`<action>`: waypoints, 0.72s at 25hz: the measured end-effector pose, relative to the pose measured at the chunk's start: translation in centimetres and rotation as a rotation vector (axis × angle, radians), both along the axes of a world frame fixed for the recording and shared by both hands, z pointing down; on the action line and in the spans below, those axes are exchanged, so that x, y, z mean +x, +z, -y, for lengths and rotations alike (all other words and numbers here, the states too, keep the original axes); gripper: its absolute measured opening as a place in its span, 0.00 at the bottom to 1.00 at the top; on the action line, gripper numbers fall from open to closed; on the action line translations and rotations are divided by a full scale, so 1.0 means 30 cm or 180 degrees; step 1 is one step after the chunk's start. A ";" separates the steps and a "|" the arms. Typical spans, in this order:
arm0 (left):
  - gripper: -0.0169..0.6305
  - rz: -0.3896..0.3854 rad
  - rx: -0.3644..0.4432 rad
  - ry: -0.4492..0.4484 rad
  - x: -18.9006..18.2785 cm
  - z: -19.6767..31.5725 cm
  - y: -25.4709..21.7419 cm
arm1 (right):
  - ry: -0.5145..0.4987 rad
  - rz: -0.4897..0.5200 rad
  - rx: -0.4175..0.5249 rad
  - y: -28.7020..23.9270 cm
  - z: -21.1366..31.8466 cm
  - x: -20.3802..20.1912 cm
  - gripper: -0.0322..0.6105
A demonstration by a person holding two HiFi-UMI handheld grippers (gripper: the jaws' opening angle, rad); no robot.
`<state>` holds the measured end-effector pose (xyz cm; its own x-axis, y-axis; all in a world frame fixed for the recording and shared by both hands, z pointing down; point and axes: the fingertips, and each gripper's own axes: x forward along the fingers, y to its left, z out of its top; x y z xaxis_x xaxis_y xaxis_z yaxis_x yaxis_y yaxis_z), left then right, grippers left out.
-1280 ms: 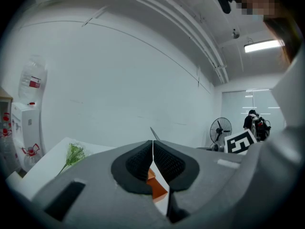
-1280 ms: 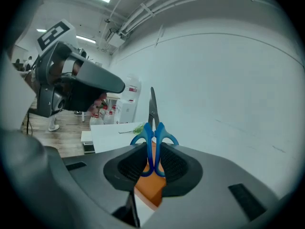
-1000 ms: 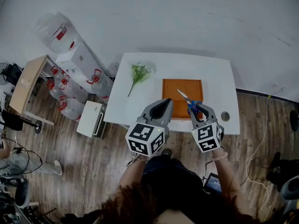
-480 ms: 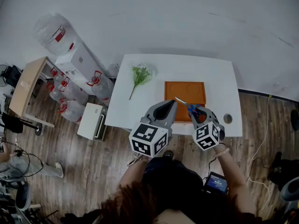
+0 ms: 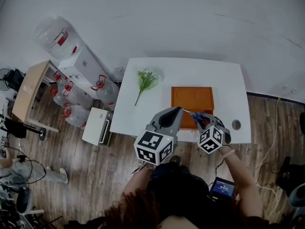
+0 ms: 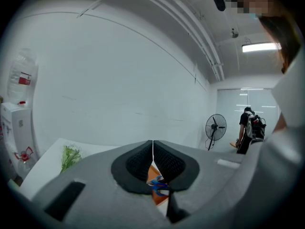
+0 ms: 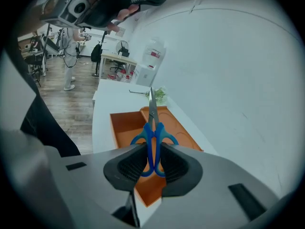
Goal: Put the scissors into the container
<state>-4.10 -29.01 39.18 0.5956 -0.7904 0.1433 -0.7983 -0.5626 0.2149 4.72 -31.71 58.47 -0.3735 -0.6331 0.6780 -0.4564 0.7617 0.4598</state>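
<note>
Blue-handled scissors [image 7: 152,140] stand blades-up between the pads of my right gripper [image 7: 152,163], which is shut on their handles. In the head view the scissors [image 5: 197,118] hang over the near edge of the orange container [image 5: 192,99], an open shallow tray on the white table [image 5: 143,113]. The container [image 7: 125,130] lies just below and ahead of the scissors in the right gripper view. My left gripper [image 5: 174,112] hovers left of the tray's near corner; its pads [image 6: 143,161] meet with nothing between them, and the scissors' blue handles [image 6: 157,183] show through the gap below them.
A sprig of green and white flowers [image 5: 145,80] lies on the table's left part. A round hole [image 5: 236,125] is near the table's right front corner. Water bottles and a dispenser [image 5: 76,66] stand left of the table. A wall runs behind the table.
Both grippers have drawn back toward the table's near edge. The scissors have come along in the right gripper, from over the tray's middle to its near rim.
</note>
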 end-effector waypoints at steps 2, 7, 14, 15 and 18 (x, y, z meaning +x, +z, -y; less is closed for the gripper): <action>0.05 0.0001 -0.0018 -0.0005 -0.006 0.005 0.009 | -0.0023 -0.0061 -0.0043 0.026 0.013 -0.003 0.17; 0.05 -0.0020 -0.0065 -0.0008 -0.009 -0.004 0.030 | -0.0114 -0.0259 -0.0133 0.085 0.024 0.003 0.17; 0.05 -0.0032 -0.0100 -0.0038 -0.034 0.001 0.045 | -0.0199 -0.0518 -0.0296 0.165 0.050 0.015 0.17; 0.05 -0.0040 -0.0110 -0.0044 -0.038 0.002 0.049 | -0.0228 -0.0579 -0.0312 0.177 0.053 0.017 0.17; 0.06 -0.0054 -0.0138 -0.0067 -0.046 0.002 0.060 | -0.0301 -0.0744 -0.0365 0.215 0.063 0.023 0.17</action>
